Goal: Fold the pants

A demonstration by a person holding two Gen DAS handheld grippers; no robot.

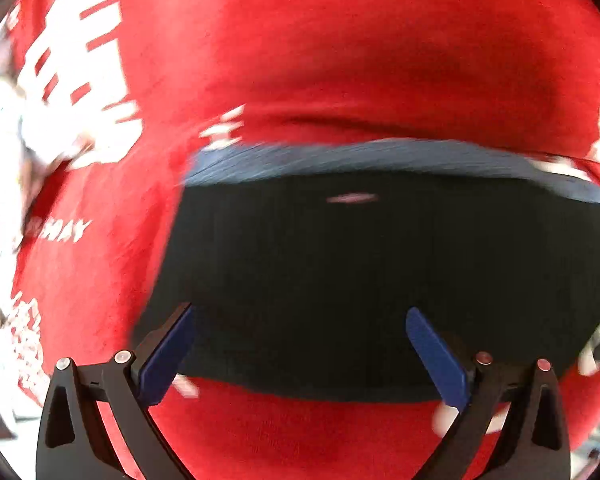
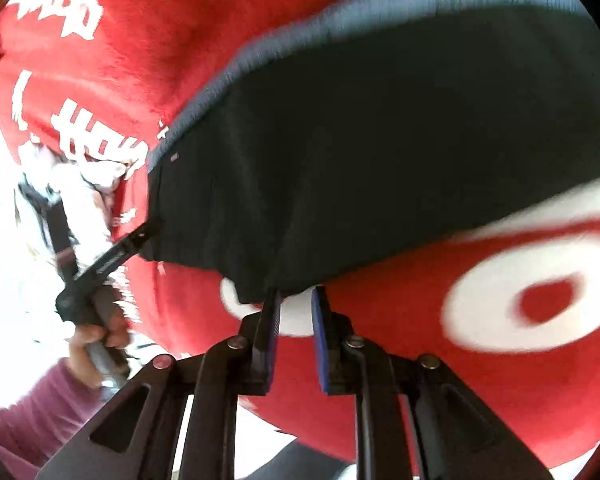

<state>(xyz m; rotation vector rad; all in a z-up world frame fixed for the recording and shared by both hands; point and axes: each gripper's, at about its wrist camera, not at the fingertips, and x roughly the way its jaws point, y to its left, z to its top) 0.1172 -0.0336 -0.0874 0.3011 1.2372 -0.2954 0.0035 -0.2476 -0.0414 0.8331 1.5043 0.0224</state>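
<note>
The dark navy pants (image 1: 360,272) lie folded into a compact block on a red cloth with white lettering (image 1: 300,60). A lighter blue band runs along their far edge. My left gripper (image 1: 300,320) is open, its blue-padded fingers (image 1: 168,356) wide apart over the pants' near edge, holding nothing. In the right wrist view the pants (image 2: 380,140) fill the upper middle. My right gripper (image 2: 296,300) is slightly open at the pants' near corner, with no cloth clearly between the pads. The left gripper (image 2: 140,236) touches the pants' left edge in that view.
The red cloth (image 2: 500,380) covers the whole work surface, with large white letters around the pants. A person's hand in a mauve sleeve (image 2: 40,400) holds the left tool at lower left. Bright white surroundings lie past the cloth's left edge (image 1: 0,140).
</note>
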